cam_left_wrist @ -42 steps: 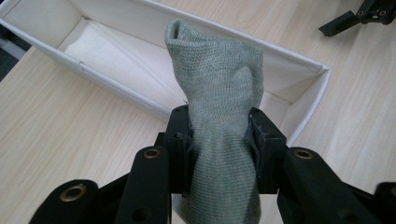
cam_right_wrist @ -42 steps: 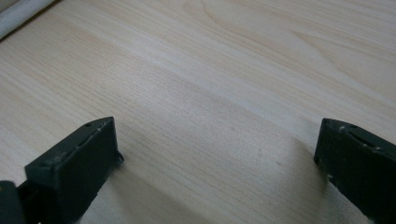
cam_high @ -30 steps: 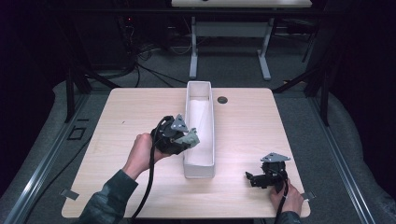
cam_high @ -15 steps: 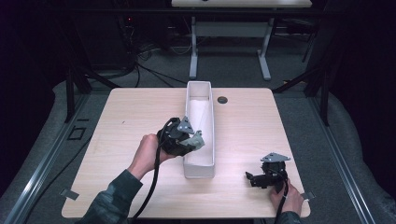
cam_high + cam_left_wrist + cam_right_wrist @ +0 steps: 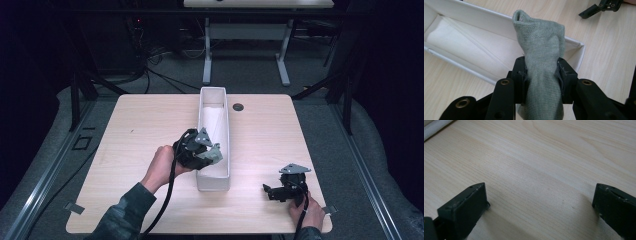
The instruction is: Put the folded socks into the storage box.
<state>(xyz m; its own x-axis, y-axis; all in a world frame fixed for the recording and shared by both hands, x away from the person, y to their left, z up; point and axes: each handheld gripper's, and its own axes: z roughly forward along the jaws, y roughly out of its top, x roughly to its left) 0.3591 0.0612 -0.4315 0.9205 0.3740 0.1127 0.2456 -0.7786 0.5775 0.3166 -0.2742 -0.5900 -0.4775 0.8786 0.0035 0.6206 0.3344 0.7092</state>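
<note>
Left gripper (image 5: 541,75), jaws clamped on grey-green knitted sock (image 5: 541,47), over long white fabric bin (image 5: 214,145): placing step. Next: lower, release. Right gripper (image 5: 541,202) beside bin, jaws wide, empty.

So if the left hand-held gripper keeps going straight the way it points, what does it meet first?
Probably the white box: the left hand-held gripper, shut on a grey sock, points across the white box. Its far wall lies just beyond the sock, though depth is hard to judge.

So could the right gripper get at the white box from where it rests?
Probably yes: the right gripper stands open beside the white box, with only bare table between them.
</note>
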